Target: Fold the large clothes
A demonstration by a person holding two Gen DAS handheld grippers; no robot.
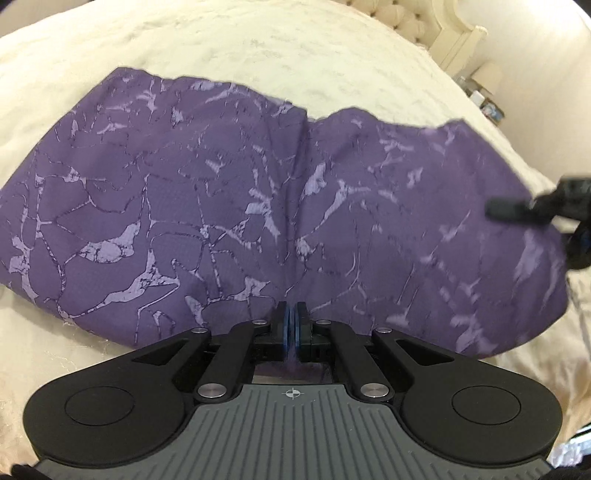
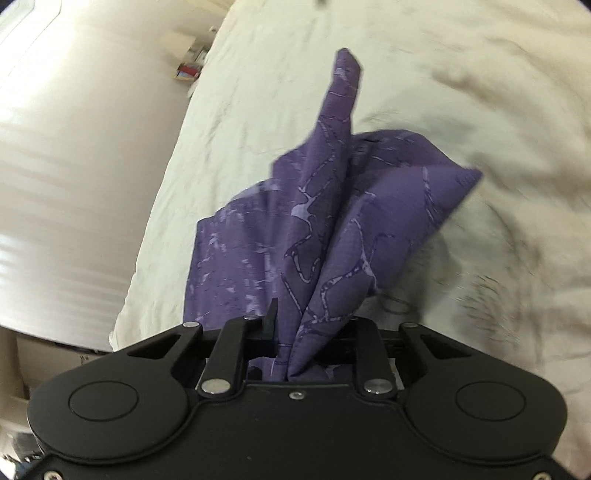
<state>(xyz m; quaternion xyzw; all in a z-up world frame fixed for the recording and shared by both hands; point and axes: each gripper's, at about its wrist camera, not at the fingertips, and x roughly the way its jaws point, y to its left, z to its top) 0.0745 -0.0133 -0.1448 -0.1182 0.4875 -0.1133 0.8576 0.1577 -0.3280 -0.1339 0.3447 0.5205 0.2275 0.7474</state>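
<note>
A purple garment [image 1: 207,199] with a pale crackle print lies spread across a cream bed. My left gripper [image 1: 291,310] is shut on its near edge, and a bit of purple cloth shows between the blue pads. At the right edge of the left wrist view, my right gripper [image 1: 509,210] is a blurred black shape at the garment's right end. In the right wrist view the garment [image 2: 332,206] bunches up in folds out of my right gripper [image 2: 299,317], which is shut on it. The cloth hides the right finger; only the left finger [image 2: 272,314] shows.
The cream bedspread [image 1: 258,44] reaches past the garment on all sides. A tufted headboard [image 1: 399,18] and a cluttered side table [image 1: 487,99] stand at the far right. The bed's edge [image 2: 147,258] drops to the floor on the left in the right wrist view.
</note>
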